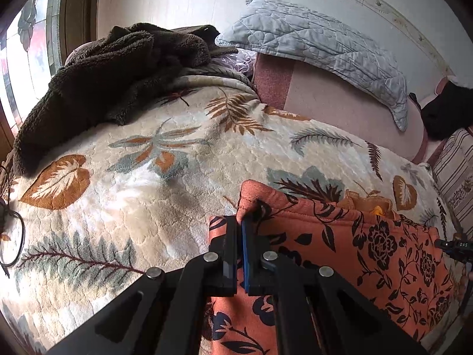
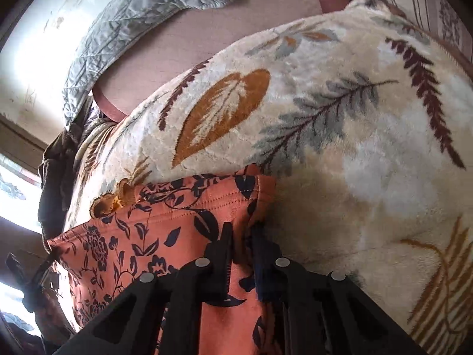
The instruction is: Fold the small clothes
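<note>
An orange garment with a black flower print [image 1: 369, 251] lies on a cream leaf-patterned blanket [image 1: 147, 177]. My left gripper [image 1: 240, 222] is shut on the garment's upper left corner, and the cloth bunches up between the blue pad and the black finger. In the right wrist view the same garment [image 2: 165, 222] stretches leftward along its stitched hem. My right gripper [image 2: 242, 230] is shut on its right corner, with orange cloth pinched between the fingers. A mustard-coloured lining [image 2: 112, 201] peeks out above the hem. The blanket [image 2: 354, 148] fills the area beyond.
A dark brown fleece [image 1: 103, 82] is heaped at the back left. A grey quilted pillow [image 1: 310, 35] leans on the pink backrest [image 1: 340, 100]. A striped cushion [image 1: 455, 177] and a black item [image 1: 446, 112] sit at the right. A thin black cable [image 1: 11, 236] loops at the left edge.
</note>
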The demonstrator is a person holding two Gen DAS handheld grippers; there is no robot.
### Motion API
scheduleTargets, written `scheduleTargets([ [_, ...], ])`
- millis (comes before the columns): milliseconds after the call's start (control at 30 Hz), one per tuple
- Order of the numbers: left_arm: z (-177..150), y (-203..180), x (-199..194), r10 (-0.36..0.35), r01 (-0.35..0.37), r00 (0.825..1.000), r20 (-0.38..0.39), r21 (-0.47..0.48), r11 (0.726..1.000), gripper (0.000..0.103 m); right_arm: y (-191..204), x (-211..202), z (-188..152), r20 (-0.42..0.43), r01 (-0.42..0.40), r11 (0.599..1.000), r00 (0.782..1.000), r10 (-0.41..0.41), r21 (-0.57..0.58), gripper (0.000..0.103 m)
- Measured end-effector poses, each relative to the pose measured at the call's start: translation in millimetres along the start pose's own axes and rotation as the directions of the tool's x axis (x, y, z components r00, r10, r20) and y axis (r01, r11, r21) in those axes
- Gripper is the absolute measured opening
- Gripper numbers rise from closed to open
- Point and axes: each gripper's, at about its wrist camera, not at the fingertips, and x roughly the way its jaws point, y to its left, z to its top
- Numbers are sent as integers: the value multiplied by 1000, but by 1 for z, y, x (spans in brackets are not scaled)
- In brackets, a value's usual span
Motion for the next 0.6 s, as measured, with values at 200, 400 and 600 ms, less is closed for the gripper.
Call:
scheduleTargets([
  [200, 3, 6, -9, 10, -10, 999, 41, -16, 1000, 2, 29, -36, 10, 138, 62, 992, 989, -46, -111, 7],
  [400, -7, 13, 67, 90, -91, 984, -157, 3, 996, 10, -16, 27, 11, 28, 90, 993, 995, -92, 72, 20],
  [600, -4, 9, -18, 129, -128, 991, 21, -11, 992, 48, -4, -45, -18, 169, 43, 994, 984, -59, 100, 44],
])
